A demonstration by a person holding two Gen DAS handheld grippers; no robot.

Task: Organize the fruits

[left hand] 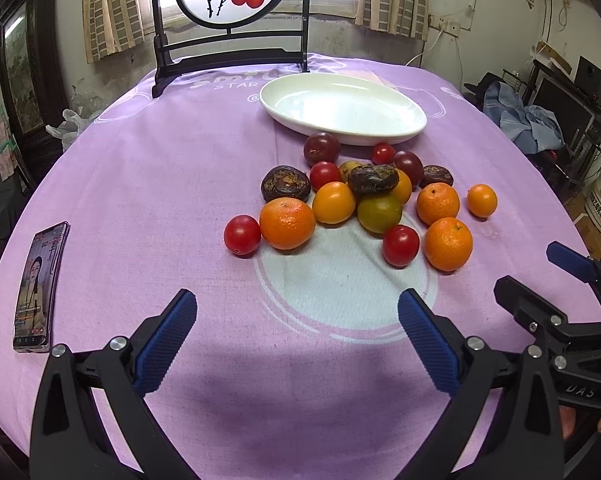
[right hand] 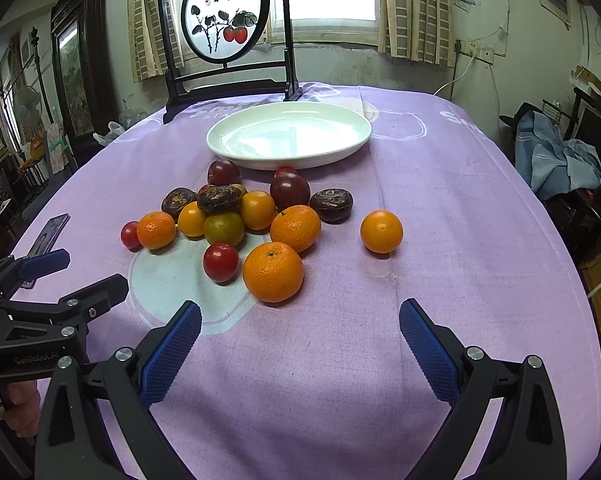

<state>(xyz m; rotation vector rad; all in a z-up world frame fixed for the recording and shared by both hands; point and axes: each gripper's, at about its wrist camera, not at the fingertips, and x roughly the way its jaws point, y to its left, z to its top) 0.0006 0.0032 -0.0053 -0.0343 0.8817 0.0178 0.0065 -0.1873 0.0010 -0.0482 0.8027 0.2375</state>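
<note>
No fruit in white plate (right hand: 288, 136); pile (right hand: 236, 220) beside.

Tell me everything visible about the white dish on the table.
The white dish is a shallow oval, glossy like glazed ceramic, with a low raised rim. It sits upright and holds nothing, on the purple tablecloth behind the fruit pile, before the painted screen's stand. A dark plum sits close to its near edge; contact is unclear.
</note>
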